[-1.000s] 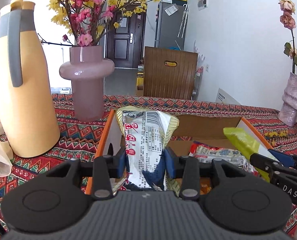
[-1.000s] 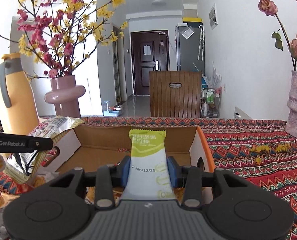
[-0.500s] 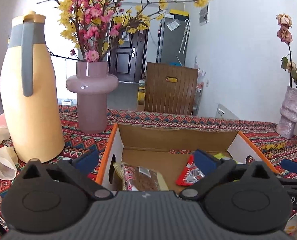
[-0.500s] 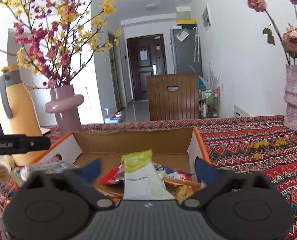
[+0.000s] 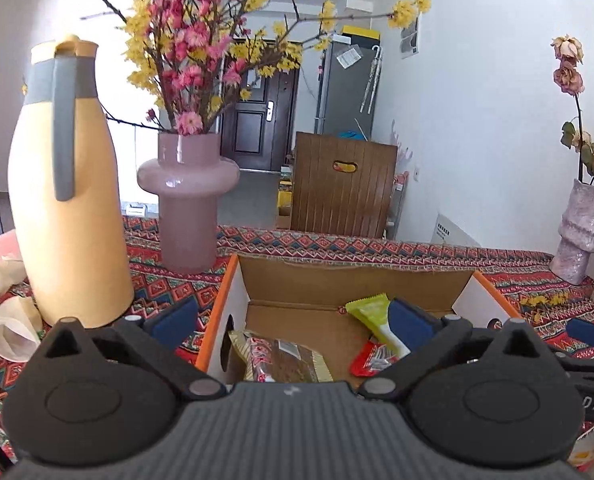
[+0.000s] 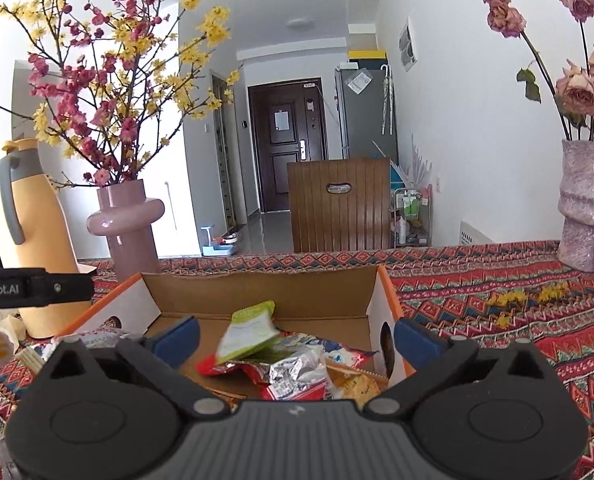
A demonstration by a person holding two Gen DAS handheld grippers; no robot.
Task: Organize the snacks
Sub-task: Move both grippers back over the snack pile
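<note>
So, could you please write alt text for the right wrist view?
The open right gripper hovers over a cardboard box holding loose snack packets, a green-and-white one on top. A pink vase and yellow jug stand to the left on a patterned tablecloth.

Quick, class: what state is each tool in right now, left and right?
Left tool: open, holding nothing, above the cardboard box.
Right tool: open, holding nothing; the green snack packet lies loose in the box.

Bright daylight, blown-out whites at left, strong fisheye bending, dark vignetted corners.
</note>
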